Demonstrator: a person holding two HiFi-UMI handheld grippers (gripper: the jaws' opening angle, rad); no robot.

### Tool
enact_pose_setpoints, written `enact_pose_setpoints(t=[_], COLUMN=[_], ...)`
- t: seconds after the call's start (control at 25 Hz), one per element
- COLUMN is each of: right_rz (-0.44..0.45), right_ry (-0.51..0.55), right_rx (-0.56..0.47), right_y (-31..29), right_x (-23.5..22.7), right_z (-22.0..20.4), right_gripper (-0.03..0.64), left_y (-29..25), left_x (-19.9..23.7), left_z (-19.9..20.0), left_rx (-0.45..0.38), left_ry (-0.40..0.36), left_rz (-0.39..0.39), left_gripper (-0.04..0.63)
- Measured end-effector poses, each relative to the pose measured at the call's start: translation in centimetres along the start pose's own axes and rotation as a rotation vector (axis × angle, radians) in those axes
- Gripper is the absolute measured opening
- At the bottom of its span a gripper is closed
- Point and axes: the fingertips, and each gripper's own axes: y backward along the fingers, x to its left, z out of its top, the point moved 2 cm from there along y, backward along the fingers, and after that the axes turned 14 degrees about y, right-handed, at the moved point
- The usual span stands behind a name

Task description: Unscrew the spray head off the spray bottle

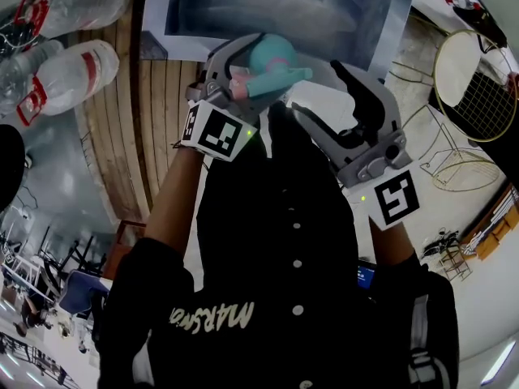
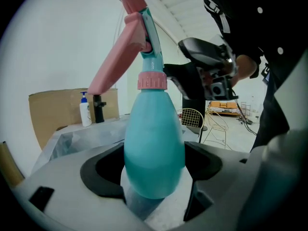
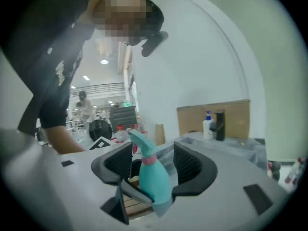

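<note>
Left gripper clamps the spray bottle; right gripper gapes wide and empty, so a careless regrip on the spray head may slip.

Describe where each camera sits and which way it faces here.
Head view: on the person's head, facing steeply down at the left gripper holding the teal plastic spray bottle and the right gripper; forearms and black shirt show.
Left gripper view: on that gripper, facing along jaws shut on the bottle, up toward the pink spray head; the right gripper shows beyond.
Right gripper view: on that gripper, facing past open jaws at the bottle; a forearm shows.
Shared: both gripper views show the bottle and a white pump bottle.
</note>
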Motion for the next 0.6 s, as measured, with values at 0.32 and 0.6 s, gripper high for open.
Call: enact_pose_setpoints(t=[0.32, 0.6], right_rz=[-0.082, -0.157], right_ry=[-0.197, -0.168], right_rx=[0.207, 0.235], right_y=[-2.2, -4.1], right_x=[6.4, 5.4], right_z=[-2.2, -1.7], right_gripper=[0.293, 0.313], left_y=[0.3, 0.1], left_x=[0.3, 0.8], left_z=[0.0, 0.1], left_rx=[-0.002, 0.000], left_ry=[0.002, 0.011], left_rz=[0.009, 0.029], left_gripper=[0.394, 0.394])
